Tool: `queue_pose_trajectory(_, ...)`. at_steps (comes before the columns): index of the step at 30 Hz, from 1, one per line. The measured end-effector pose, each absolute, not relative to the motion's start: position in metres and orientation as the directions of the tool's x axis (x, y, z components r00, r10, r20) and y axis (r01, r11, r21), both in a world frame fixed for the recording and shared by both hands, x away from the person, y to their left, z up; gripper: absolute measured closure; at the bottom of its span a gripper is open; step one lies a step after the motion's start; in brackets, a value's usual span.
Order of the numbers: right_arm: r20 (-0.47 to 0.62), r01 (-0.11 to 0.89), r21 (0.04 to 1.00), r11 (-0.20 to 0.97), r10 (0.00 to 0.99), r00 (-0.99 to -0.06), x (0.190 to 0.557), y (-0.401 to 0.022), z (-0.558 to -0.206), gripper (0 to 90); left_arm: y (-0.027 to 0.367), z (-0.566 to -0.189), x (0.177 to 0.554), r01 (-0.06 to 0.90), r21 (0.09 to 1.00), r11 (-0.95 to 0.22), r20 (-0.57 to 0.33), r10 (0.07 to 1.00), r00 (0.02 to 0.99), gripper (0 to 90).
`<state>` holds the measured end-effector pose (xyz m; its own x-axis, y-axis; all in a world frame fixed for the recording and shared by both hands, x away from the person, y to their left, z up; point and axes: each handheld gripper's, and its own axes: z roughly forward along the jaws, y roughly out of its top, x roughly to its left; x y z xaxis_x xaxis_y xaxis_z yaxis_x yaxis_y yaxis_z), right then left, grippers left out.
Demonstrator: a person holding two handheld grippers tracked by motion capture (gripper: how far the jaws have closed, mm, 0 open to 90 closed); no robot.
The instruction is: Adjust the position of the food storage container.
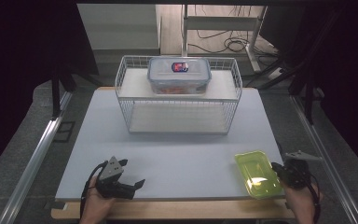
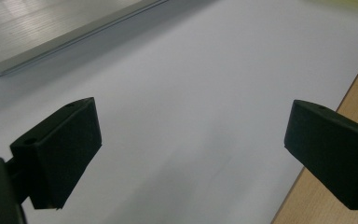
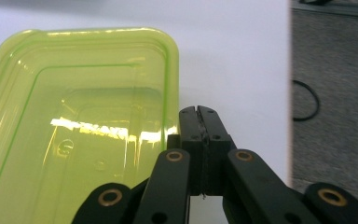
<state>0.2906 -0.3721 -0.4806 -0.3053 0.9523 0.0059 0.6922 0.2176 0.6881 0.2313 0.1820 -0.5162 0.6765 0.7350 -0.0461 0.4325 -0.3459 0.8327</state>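
your right gripper [image 3: 199,112], jaws pressed together on nothing, sits beside the translucent lime-green rectangular plastic container [image 1: 257,173]. its long axis runs near-to-far, leaning slightly left. your left gripper [image 1: 131,175] is spread.

white table [image 1: 177,154], wire basket [image 1: 131,109], clear lidded box [image 1: 179,74]

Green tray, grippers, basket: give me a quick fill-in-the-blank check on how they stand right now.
1. The right gripper has its jaws ____.
2. The green tray lies near the table's front ____ corner.
3. The left gripper has its jaws ____.
4. The lidded clear container sits on the wire basket's ____ shelf.

Missing words: shut; right; open; upper
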Motion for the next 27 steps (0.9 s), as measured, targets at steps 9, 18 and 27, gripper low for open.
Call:
queue_pose_trajectory(9, 0.046, 0.684, 0.676, 0.274, 0.911, -0.409, 0.297, -0.332, -0.483, 89.4, 0.18, -0.517, 0.232, 0.437, 0.831, -0.346, -0.056, 0.728, 0.683, 3.8)
queue_pose_trajectory(18, 0.082, 0.629, 0.689, 0.359, 0.824, -0.56, 0.305, -0.274, -0.485, 89.3, 0.179, -0.517, 0.231, 0.437, 0.828, -0.35, -0.053, 0.729, 0.683, 3.8)
queue_pose_trajectory(27, 0.076, 0.597, 0.73, 0.331, 0.83, -0.552, 0.27, -0.296, -0.469, 89.3, 0.181, -0.516, 0.231, 0.441, 0.831, -0.338, -0.064, 0.729, 0.681, 3.9)
